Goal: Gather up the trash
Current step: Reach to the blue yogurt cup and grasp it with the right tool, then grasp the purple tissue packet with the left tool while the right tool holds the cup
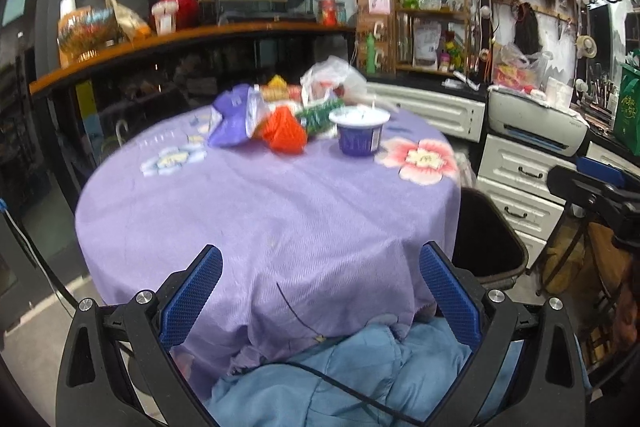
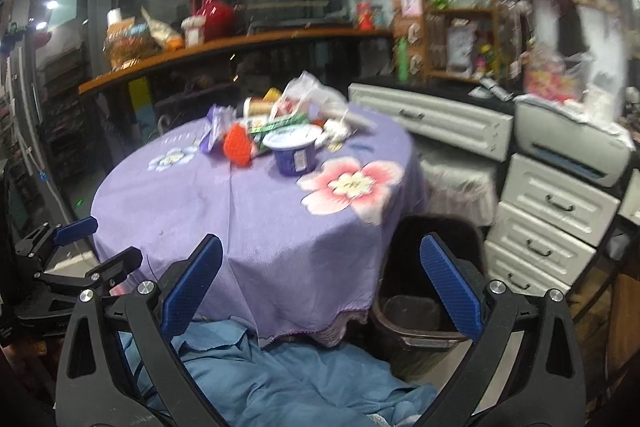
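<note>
1. The left gripper (image 1: 320, 291) sat low in the frame, its blue-padded fingers (image 1: 192, 301) spread wide and grasping nothing, over the near edge of the round tabletop (image 1: 256, 227) draped in a purple flowered cloth.
2. At the upper middle of the frame, on the far part of the tabletop, the trash lay clustered: a purple wrapper (image 1: 234, 121) at the left, an orange-red packet (image 1: 285, 131) beside it, a green wrapper (image 1: 320, 113), a crumpled clear plastic bag (image 1: 334, 77) behind, and a purple yogurt cup (image 1: 359, 131) at the right.
3. A dark trash bin (image 2: 416, 311) stood on the floor to the right of the tabletop.
4. The right gripper (image 2: 320, 289) likewise had its fingers (image 2: 450, 291) released and empty, one either side of the tabletop's near right edge and the bin.
</note>
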Tool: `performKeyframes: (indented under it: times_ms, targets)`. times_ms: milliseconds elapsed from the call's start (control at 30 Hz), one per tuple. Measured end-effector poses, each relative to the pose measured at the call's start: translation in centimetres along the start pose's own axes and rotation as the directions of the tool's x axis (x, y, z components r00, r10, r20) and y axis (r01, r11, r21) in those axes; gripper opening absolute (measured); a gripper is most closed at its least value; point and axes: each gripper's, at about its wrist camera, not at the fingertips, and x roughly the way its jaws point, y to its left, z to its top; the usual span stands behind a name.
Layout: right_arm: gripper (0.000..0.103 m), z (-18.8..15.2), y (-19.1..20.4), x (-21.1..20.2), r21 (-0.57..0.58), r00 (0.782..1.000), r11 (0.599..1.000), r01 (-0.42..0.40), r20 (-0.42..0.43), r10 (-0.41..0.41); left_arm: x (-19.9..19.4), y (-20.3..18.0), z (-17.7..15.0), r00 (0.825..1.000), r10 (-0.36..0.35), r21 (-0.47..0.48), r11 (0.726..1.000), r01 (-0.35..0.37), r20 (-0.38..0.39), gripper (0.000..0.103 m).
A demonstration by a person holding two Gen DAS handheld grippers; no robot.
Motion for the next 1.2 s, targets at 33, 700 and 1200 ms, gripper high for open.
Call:
performKeyframes:
  times_ms: [33,700,1200]
  targets:
    - [0.098,0.2,0.0,1.2,-0.008,0.999,1.000,-0.023,-0.027,0.023,0.3,0.2,-0.1,1.000,-0.006,-0.006,1.000,0.006,-0.014,0.098]
    - [0.098,9.1,2.3,21.3,-0.085,0.956,0.981,-0.175,-0.254,0.149,7.2,4.8,4.8,0.986,-0.089,-0.111,0.991,0.074,-0.144,0.098]
    - [0.098,12.4,5.3,30.4,-0.230,0.939,0.965,-0.123,-0.341,0.038,11.6,5.7,7.3,0.982,-0.051,-0.075,0.996,0.038,-0.182,0.098]
